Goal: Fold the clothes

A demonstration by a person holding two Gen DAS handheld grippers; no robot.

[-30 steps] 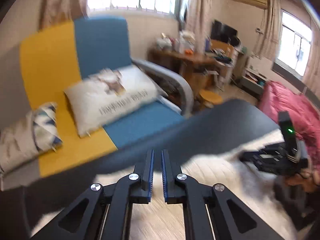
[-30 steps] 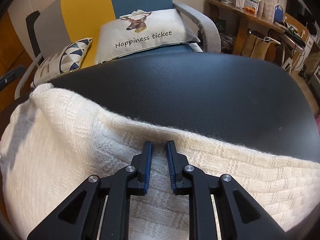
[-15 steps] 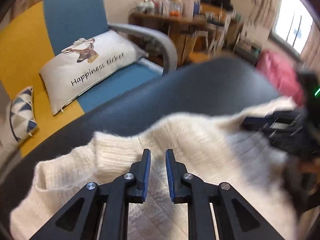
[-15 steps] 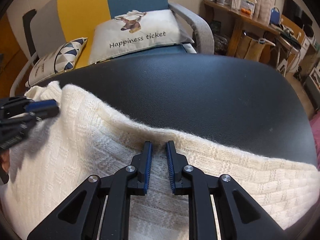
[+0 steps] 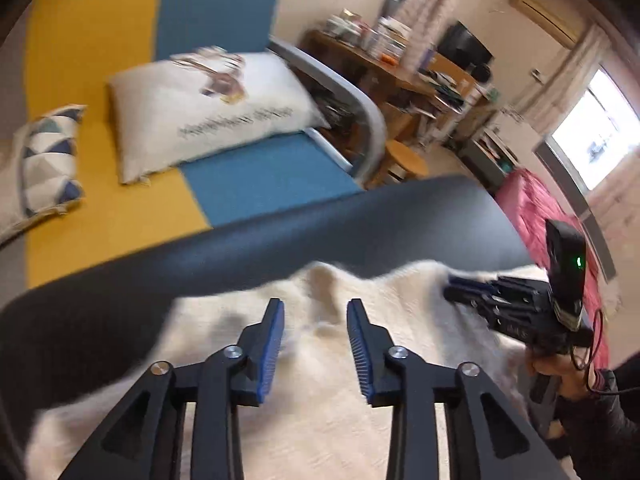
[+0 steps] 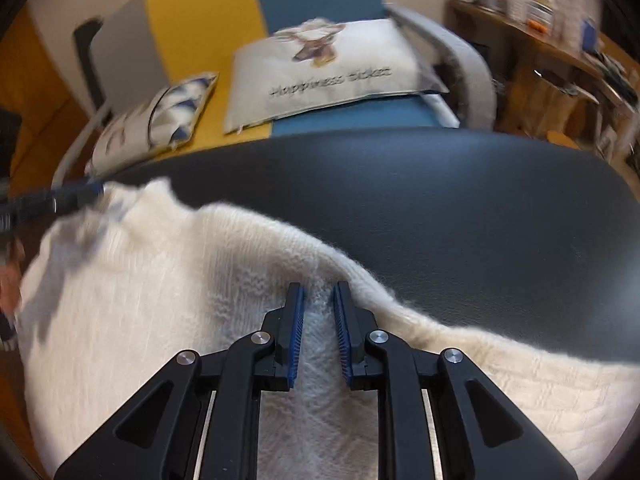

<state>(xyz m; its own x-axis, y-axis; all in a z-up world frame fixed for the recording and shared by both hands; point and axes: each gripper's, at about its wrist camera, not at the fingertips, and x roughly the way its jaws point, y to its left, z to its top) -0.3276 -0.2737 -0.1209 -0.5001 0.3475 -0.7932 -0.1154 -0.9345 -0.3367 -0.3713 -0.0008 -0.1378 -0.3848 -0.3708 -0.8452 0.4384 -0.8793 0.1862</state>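
- Centrally, a cream knitted sweater (image 6: 160,300) lies spread over a black leather-like surface (image 6: 440,208), its far edge rumpled into a ridge.
- Left gripper (image 5: 315,308): fingers spread wide, above the sweater (image 5: 320,420), nothing between the blue pads (image 5: 272,344).
- Right gripper (image 6: 318,292): fingers drawn close, a fold of the sweater's edge pinched between them.
- Left wrist view shows the right gripper (image 5: 456,286) off to the right, low on the knit near its far edge; a hand (image 5: 556,372) grips its handle.
- Right wrist view shows the left gripper's tip (image 6: 80,194) at the sweater's far left corner, blurred.
- Behind: yellow and blue sofa (image 6: 208,20), white deer cushion (image 6: 324,68), patterned cushion (image 6: 172,112).
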